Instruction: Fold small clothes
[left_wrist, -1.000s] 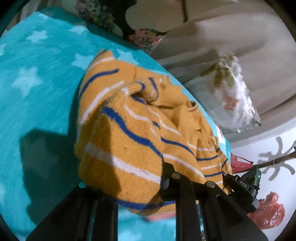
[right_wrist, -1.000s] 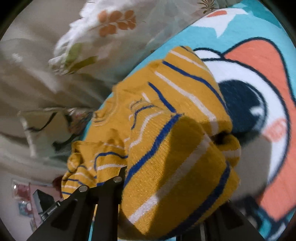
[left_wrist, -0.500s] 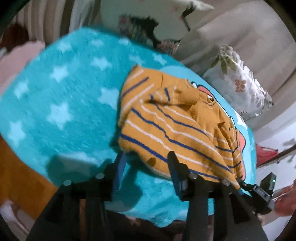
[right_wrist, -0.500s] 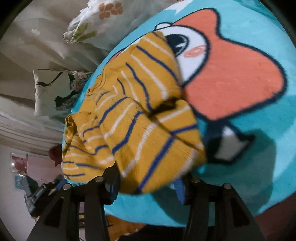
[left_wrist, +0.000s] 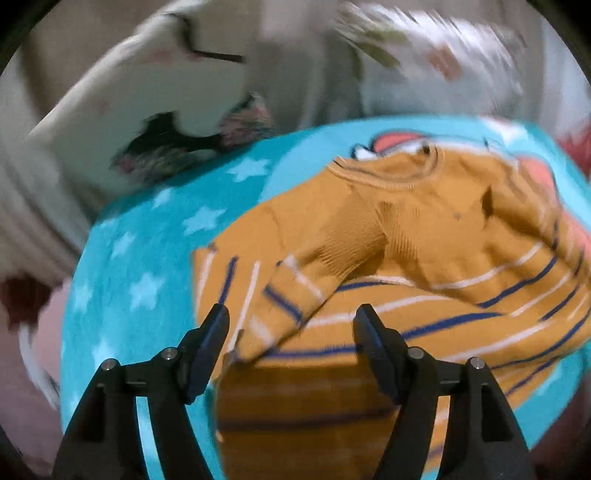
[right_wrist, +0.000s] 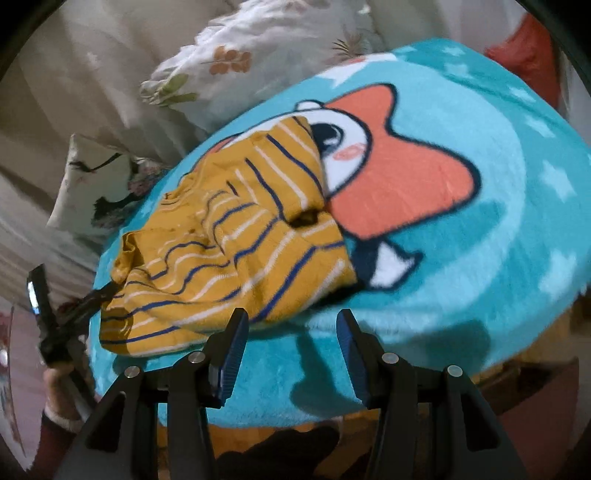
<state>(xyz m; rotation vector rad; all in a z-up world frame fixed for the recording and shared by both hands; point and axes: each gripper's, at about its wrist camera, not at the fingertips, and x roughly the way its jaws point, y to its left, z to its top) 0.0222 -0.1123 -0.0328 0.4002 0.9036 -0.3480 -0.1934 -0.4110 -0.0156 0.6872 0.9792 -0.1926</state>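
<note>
A small mustard-yellow sweater with blue and white stripes lies folded in a rumpled heap on a turquoise star-patterned blanket. It also shows in the right wrist view, left of the blanket's orange cartoon print. My left gripper is open and empty, just above the sweater's near folded edge and a sleeve cuff. My right gripper is open and empty, pulled back at the sweater's near right corner. The left gripper also shows at the far left of the right wrist view, with its jaws against the sweater's edge.
Floral pillows and beige bedding lie behind the blanket. The blanket's front edge drops off over an orange-brown base. A red item sits at the far right.
Both grippers let go of the sweater and drew back. The folded sweater now rests on the blanket. The left gripper swung round to face the collar side.
</note>
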